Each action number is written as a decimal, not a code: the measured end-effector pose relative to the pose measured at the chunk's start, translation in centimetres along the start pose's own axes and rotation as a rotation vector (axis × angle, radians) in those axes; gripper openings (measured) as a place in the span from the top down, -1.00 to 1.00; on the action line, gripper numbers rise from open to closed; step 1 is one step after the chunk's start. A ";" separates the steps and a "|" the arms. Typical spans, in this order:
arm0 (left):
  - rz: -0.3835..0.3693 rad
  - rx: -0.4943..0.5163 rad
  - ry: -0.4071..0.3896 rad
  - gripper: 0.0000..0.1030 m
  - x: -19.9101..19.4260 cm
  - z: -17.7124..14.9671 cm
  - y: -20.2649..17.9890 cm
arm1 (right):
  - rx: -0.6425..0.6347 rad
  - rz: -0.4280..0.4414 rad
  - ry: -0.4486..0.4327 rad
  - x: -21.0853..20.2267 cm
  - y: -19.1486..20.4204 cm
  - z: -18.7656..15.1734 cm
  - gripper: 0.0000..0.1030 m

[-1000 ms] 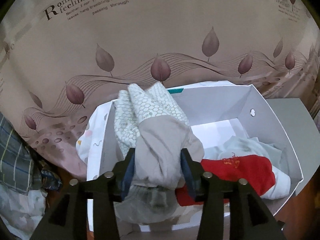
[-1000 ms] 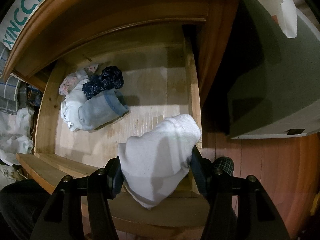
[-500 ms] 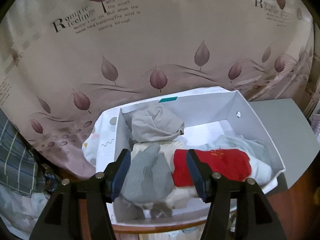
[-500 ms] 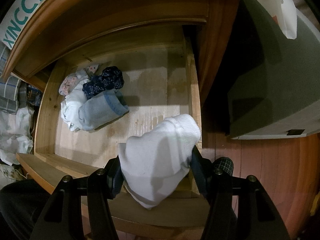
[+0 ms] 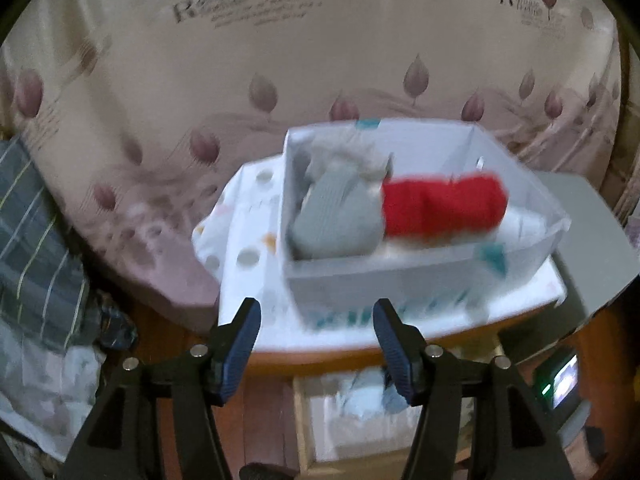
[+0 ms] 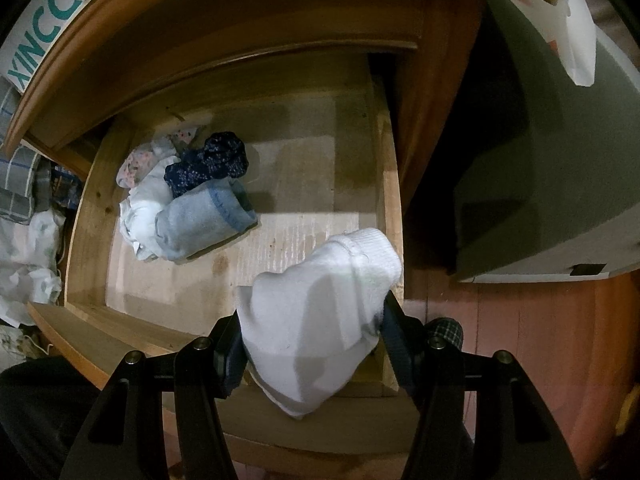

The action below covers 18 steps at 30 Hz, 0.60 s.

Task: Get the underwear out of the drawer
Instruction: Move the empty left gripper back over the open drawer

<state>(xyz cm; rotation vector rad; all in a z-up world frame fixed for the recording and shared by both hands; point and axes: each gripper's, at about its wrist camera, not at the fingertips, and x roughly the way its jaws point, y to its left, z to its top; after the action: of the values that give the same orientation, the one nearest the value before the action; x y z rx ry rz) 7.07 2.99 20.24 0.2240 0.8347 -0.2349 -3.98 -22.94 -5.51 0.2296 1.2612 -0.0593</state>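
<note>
In the left wrist view my left gripper [image 5: 316, 320] is open and empty, held back from a white box [image 5: 420, 276] on the cabinet top. The box holds a grey garment [image 5: 336, 220] and a red one [image 5: 440, 206]. The view is blurred. In the right wrist view my right gripper [image 6: 312, 328] is shut on a white garment [image 6: 316, 312], above the front right corner of the open wooden drawer [image 6: 304, 152]. A small pile of underwear lies at the drawer's left: a light blue piece [image 6: 200, 224], a dark navy piece [image 6: 208, 164] and white pieces [image 6: 144, 200].
A leaf-patterned cloth [image 5: 280, 60] hangs behind the box. A grey surface [image 6: 560, 168] stands to the right of the drawer. Checked fabric [image 5: 32, 220] lies at the left. The open drawer shows below the cabinet top [image 5: 352, 408].
My left gripper let go of the grey and patterned garments into the white box, opened, and pulled back and down. The right gripper has held still with the white garment.
</note>
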 end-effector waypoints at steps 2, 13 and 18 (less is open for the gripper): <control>0.025 -0.011 0.015 -0.17 0.7 -2.5 0.2 | -0.003 -0.002 -0.004 -0.1 0.0 -0.1 -0.07; 0.037 -0.102 0.139 -0.17 6.2 -11.6 0.7 | -0.048 -0.028 -0.030 -0.3 1.0 -0.3 -0.07; 0.058 -0.097 0.128 -0.17 7.5 -13.6 0.7 | -0.079 -0.043 -0.042 -0.5 1.7 -0.5 -0.07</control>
<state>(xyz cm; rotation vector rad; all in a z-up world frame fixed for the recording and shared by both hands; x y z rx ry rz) 2.59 6.64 5.80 0.1737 0.9630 -0.1266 -4.28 -21.27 -4.97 0.1328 1.2244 -0.0508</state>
